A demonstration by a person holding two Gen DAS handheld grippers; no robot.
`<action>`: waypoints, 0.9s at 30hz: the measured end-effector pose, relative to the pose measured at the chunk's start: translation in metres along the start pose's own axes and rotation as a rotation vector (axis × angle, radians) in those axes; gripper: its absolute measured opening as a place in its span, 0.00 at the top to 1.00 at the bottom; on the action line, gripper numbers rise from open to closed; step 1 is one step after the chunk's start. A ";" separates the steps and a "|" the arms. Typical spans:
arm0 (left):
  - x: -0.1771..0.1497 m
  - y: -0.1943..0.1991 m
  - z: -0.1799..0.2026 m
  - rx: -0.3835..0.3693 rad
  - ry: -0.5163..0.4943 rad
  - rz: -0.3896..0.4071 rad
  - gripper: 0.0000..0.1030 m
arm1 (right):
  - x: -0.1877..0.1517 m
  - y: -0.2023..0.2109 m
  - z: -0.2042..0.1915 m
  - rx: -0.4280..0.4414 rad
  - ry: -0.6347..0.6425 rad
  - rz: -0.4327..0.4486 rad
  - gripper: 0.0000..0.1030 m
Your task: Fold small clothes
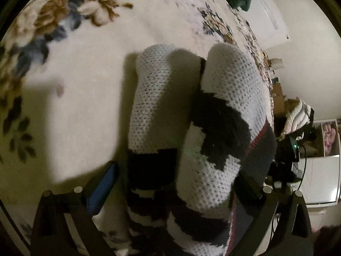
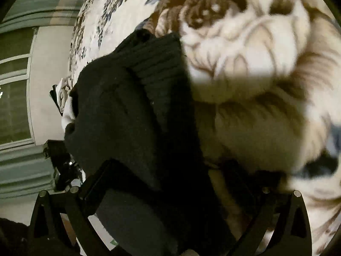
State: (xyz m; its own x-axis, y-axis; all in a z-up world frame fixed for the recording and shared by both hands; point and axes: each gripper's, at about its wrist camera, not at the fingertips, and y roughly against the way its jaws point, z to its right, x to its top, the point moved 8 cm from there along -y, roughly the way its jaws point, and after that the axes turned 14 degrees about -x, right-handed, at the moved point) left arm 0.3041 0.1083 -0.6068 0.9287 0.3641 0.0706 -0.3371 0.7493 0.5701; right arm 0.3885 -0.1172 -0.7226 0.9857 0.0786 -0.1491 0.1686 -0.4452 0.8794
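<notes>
Both tongs stand wide open, holding nothing, w/ cloth lying between the fingers of each but the pads not pressing on it.

Largest first: a floral blanket (image 1: 81, 89) spreads under everything, cream w/ brown and blue blooms; it reads as a bed surface, prob. chosen as a soft flat place to fold on. In the right wrist view one big brown rose fills the area ahead and to the right of the tongs.

Left tongs (image 1: 174, 185): a knit garment (image 1: 198, 111), white w/ black patches and a thin red stripe beside a grey band on its right side, lies between the fingers and runs on ahead. It sits in two rounded lobes side by side, touching, like sleeves or legs doubled over. The blue-padded finger (image 1: 102, 185) stands just left of the cloth, apart from it; the other finger is partly buried at the knit's right edge. My read: a fold was laid down and let go, so the piece rests on its own.

Right tongs (image 2: 170, 192): a black ribbed knit piece (image 2: 132, 98) lies between the fingers and stretches ahead-left, its ribbed cuff end furthest away. Whether it's the same garment's dark end or a separate item, can't tell.

Beyond the left tongs, far right: shelving w/ bundled fabric (image 1: 328, 136), small and blurry.

Brands, labels, writing: none legible in either view.
</notes>
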 end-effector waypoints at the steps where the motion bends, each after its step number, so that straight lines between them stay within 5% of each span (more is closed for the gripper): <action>1: 0.001 -0.001 0.002 0.005 -0.008 -0.005 0.00 | 0.001 0.001 0.001 -0.008 0.006 -0.001 0.00; 7: 0.009 -0.015 -0.007 -0.074 0.025 -0.035 0.00 | 0.001 0.003 0.005 -0.019 0.018 0.001 0.00; 12: 0.010 -0.015 -0.010 -0.130 0.015 -0.087 0.00 | -0.002 -0.002 -0.003 0.155 0.012 -0.048 0.00; 18: 0.016 -0.014 -0.002 -0.171 0.002 -0.091 0.01 | 0.000 -0.016 -0.019 0.199 0.058 -0.111 0.00; 21: 0.018 -0.012 0.020 -0.193 -0.102 -0.063 0.33 | -0.002 -0.011 -0.020 0.209 0.044 -0.088 0.01; 27: 0.019 -0.005 0.037 -0.172 -0.169 -0.061 0.48 | -0.013 0.012 -0.010 0.153 -0.020 0.000 0.49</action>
State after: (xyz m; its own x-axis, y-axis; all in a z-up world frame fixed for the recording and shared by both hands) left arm 0.3290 0.0915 -0.5782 0.9560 0.2283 0.1842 -0.2872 0.8557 0.4303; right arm 0.3775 -0.1149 -0.7054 0.9854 0.0608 -0.1593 0.1650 -0.5762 0.8005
